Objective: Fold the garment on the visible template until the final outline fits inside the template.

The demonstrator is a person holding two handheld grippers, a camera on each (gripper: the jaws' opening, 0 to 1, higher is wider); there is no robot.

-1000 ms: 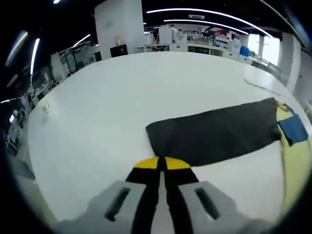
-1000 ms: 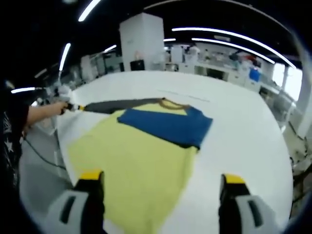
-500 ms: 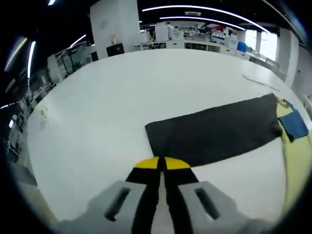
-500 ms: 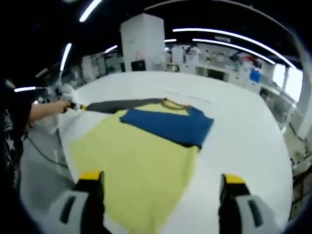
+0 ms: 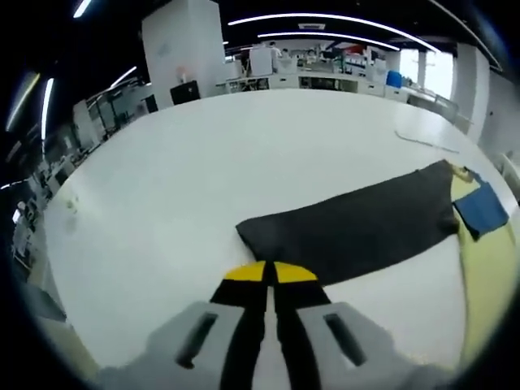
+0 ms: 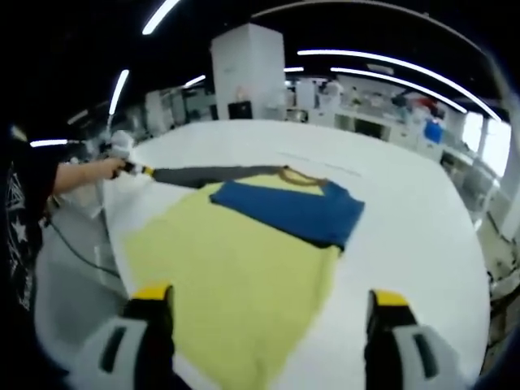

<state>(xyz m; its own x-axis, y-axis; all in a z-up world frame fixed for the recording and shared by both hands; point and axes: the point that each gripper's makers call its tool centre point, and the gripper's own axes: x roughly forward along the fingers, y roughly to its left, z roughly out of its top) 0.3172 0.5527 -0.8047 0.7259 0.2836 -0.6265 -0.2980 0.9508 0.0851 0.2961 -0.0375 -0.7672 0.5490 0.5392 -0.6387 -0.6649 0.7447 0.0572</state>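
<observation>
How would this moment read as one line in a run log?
left claw: shut on dark sleeve | right claw: open above yellow garment | blue part: folded over

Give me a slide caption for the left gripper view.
Left gripper shut on the dark sleeve, stretched across the white table.

My left gripper (image 5: 265, 272) has its jaws pressed together, arm stretched far out left; my right gripper (image 6: 272, 305) hovers, jaws spread wide.
</observation>
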